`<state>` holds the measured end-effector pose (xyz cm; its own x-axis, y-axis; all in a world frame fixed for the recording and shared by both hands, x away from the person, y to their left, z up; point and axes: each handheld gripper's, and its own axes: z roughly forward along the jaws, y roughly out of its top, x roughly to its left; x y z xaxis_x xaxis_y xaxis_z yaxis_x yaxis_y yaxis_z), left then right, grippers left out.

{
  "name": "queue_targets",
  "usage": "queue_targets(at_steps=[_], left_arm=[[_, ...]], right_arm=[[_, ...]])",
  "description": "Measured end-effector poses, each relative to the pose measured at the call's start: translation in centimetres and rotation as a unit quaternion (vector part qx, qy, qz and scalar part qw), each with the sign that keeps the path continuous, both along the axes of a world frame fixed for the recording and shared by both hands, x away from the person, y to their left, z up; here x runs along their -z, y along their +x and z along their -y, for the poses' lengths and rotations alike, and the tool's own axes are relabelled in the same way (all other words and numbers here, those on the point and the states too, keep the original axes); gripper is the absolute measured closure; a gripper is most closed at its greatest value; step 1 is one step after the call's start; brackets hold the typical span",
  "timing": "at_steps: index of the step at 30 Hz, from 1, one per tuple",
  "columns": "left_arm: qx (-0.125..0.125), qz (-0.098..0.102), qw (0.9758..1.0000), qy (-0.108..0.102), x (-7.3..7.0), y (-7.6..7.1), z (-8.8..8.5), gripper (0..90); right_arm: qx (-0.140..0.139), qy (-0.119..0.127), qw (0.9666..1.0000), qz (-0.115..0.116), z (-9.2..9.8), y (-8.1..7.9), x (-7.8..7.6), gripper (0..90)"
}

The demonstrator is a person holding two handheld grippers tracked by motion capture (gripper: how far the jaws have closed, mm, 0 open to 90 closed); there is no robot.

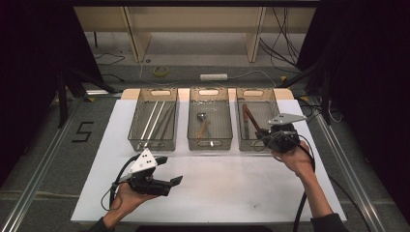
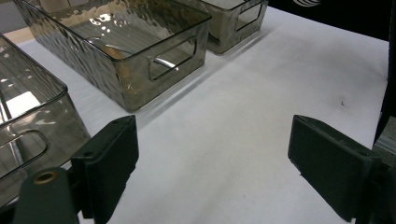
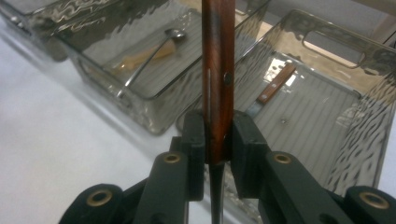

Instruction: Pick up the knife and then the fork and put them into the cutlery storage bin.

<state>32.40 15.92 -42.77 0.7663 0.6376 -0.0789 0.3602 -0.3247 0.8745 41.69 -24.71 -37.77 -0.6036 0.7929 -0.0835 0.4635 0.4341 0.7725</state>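
Right gripper (image 3: pixel 218 140): jaws drawn narrow, pads pressed on both sides of a knife (image 3: pixel 218 70) with a reddish-brown wooden handle, gripped near the end where the thin blade runs down between the gripper's arms. Knife upright along the jaws in the right gripper view, handle rising to the top edge, a dark rivet on its side. Same gripper (image 1: pixel 263 137) in the high view over the near end of the right-hand bin (image 1: pixel 278 99), knife (image 1: pixel 252 121) slanting up and away above that bin. Left gripper (image 1: pixel 169 170) low over the white table cover (image 1: pixel 232 188), near the front left, well apart from the bins. Left gripper view: jaws spread wide, nothing between the fingers (image 2: pixel 112 163), bare white surface below. Right gripper view alone: a second wooden-handled knife (image 3: pixel 275 84) flat on the ribbed floor of the right-hand bin, and a metal spoon (image 3: pixel 149 60) beside a pale utensil in the middle bin (image 3: pixel 154 116). High view alone: long pale sticks in the left bin (image 1: pixel 138 121).
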Motion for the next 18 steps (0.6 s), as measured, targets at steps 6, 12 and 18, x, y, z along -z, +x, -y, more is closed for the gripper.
queue_targets(at_steps=[6,12,18], left_arm=[[-0.002,0.002,1.0,0.002,0.1,-0.1,-0.1,15.6],[-0.008,0.004,1.0,-0.003,0.1,-0.2,-0.2,15.5],[-0.01,-0.001,0.9999,-0.011,0.0,-0.2,-0.5,15.5]], right_arm=[[0.018,0.007,0.9998,-0.008,0.1,1.8,-0.8,77.8],[0.031,0.017,0.9993,-0.013,0.1,3.5,-1.4,77.8],[0.046,0.021,0.9986,-0.018,0.2,5.2,-1.8,77.8]])
